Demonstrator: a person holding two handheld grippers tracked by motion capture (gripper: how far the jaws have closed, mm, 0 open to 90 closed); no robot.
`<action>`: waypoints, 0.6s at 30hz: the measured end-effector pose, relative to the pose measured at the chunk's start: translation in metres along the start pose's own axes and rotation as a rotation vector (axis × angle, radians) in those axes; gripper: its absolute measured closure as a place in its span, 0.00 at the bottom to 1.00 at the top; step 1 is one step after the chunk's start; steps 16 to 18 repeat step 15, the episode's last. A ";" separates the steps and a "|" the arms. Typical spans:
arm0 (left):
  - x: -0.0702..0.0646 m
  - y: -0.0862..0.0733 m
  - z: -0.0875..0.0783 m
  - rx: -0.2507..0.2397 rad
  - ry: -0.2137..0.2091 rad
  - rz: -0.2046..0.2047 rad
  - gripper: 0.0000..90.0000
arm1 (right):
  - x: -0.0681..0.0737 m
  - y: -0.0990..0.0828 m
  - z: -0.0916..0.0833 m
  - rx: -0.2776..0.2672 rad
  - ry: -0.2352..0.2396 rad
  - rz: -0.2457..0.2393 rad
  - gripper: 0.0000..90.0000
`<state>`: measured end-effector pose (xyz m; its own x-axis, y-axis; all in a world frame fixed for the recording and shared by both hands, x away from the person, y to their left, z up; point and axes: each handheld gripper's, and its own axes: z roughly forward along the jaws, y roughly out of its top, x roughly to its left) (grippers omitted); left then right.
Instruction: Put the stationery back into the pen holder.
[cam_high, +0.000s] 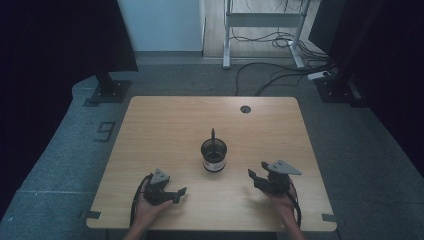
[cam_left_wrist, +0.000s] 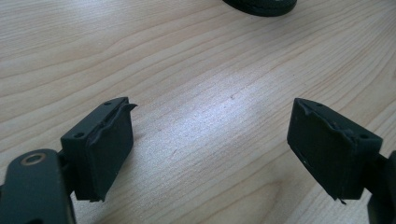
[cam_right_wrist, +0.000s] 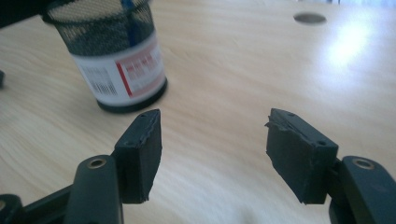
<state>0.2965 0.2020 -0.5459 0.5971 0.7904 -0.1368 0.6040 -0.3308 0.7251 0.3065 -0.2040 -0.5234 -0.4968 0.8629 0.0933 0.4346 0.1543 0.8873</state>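
Observation:
A black mesh pen cup (cam_high: 214, 156) with a white and red label stands near the middle of the wooden table (cam_high: 165, 125), a dark pen (cam_high: 213, 135) sticking up from it. My left gripper (cam_high: 180, 194) rests low at the front left, pointing right toward the cup. In the left gripper view its jaws (cam_left_wrist: 210, 140) stand apart over bare wood, with the cup's base (cam_left_wrist: 259, 5) at the top edge. My right gripper (cam_high: 257, 170) is to the front right of the cup. It (cam_right_wrist: 212, 149) is open and empty, with the cup (cam_right_wrist: 116, 60) ahead on its left.
A round cable hole (cam_high: 245, 109) sits near the table's far edge and is also in the right gripper view (cam_right_wrist: 309, 17). Beyond the table are a white desk frame (cam_high: 262, 20), loose cables (cam_high: 280, 70) on the floor, and dark stands at both sides.

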 end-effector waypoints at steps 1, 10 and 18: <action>0.000 0.000 0.000 -0.001 0.000 0.000 0.16 | -0.002 -0.004 -0.001 0.004 -0.006 0.007 0.39; 0.000 0.000 0.000 0.001 0.000 0.005 0.16 | -0.016 -0.021 -0.006 0.046 -0.041 0.030 0.38; 0.000 0.000 0.000 0.002 -0.001 0.004 0.16 | -0.017 -0.022 -0.005 0.051 -0.051 0.030 0.38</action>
